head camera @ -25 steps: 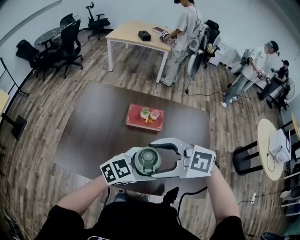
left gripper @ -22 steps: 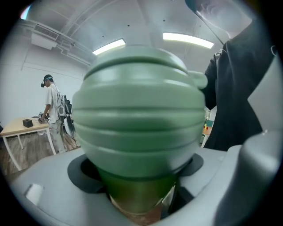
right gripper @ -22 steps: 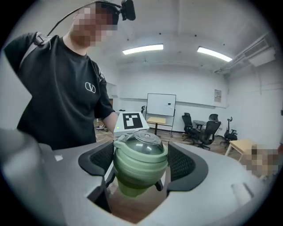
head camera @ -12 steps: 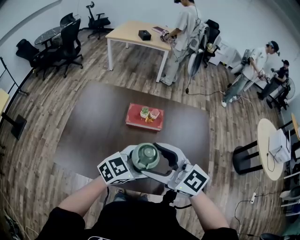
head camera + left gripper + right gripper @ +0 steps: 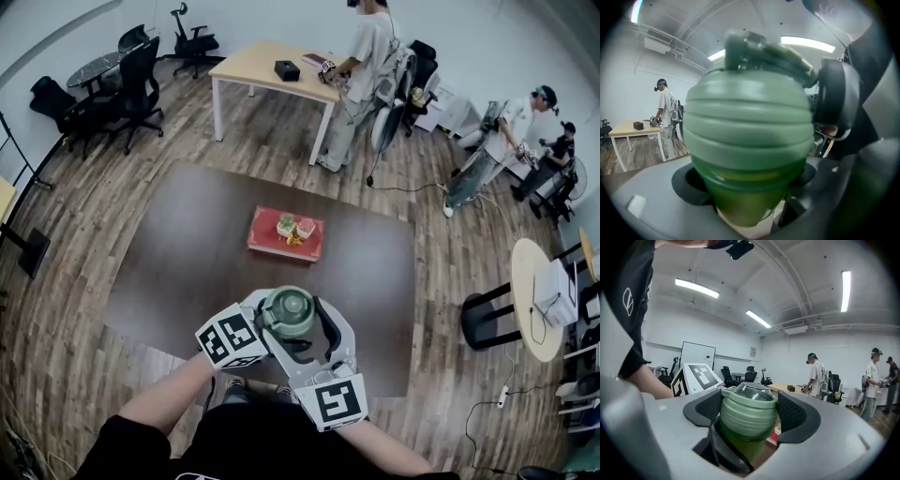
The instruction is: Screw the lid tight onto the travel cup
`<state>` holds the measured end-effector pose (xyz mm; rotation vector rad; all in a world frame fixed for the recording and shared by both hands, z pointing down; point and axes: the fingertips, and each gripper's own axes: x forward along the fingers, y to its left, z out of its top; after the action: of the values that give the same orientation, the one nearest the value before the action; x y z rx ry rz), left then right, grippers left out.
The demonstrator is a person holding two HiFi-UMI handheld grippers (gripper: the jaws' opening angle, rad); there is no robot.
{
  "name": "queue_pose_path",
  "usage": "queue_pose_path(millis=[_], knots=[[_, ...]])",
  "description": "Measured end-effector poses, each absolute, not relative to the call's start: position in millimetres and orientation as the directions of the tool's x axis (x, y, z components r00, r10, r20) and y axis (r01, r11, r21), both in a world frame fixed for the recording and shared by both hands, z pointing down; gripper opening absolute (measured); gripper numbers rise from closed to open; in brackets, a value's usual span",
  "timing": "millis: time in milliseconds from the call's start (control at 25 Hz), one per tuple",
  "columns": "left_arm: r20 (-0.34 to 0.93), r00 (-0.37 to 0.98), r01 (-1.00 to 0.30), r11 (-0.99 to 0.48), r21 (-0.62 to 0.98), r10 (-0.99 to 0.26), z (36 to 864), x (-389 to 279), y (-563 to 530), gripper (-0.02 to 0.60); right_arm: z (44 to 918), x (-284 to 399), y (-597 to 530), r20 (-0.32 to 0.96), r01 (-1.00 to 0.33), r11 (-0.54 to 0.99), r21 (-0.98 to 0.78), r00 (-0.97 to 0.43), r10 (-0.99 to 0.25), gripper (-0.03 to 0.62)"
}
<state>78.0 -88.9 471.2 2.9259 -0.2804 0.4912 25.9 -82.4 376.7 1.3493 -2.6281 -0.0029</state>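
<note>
Right claw (image 5: 749, 412) pinching the ribbed pale-green plastic lid (image 5: 748, 399), which has a clear dome on top. Both dark ridged pads are pressed to its sides. Left claw (image 5: 750, 190) is clamped lower down, on the translucent dark-green plastic travel cup (image 5: 743, 201), just under the lid's skirt. Head view: cup and lid are held in the air on the person's side of the flat red tray (image 5: 286, 234), well apart from it, above the near edge of the dark brown worktop (image 5: 178, 253). The right claw comes in from the side opposite the tray, the left claw from the cup's left. The lid sits square on the cup. I cannot tell whether the thread is fully home. Judged step: mid-tightening, one claw bracing and the other twisting. The next move probably calls for easing the right claw's pinch, swinging it back round, re-gripping the lid and giving another turn. The left claw must hold the cup dead against the twist, lid kept level.
</note>
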Motion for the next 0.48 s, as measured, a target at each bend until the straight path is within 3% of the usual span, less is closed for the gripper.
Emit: queue_pose_path(millis=[160,280,360,480], knots=[[0.339,0.929,-0.200,-0.972,0.121,-0.149,467,73,-88,0.420,365,33,-79,0.096,-0.686,0.727,-0.024,-0.726,-0.681,0.399],[0.345,0.929,-0.179,-0.978,0.109,-0.132,464,71,-85,0.420,355,48,-78,0.091,-0.439,0.897,-0.059,-0.897,-0.433,0.411],[0.341,0.933,-0.158,-0.982,0.105,-0.113,461,71,-81,0.420,355,48,-71,0.165,-0.257,0.966,-0.025,-0.954,-0.249,0.411],[0.342,0.936,-0.125,-0.987,0.101,-0.084,460,72,-72,0.420,362,40,-71,0.262,-0.085,0.996,-0.012,-0.962,-0.079,0.410]])
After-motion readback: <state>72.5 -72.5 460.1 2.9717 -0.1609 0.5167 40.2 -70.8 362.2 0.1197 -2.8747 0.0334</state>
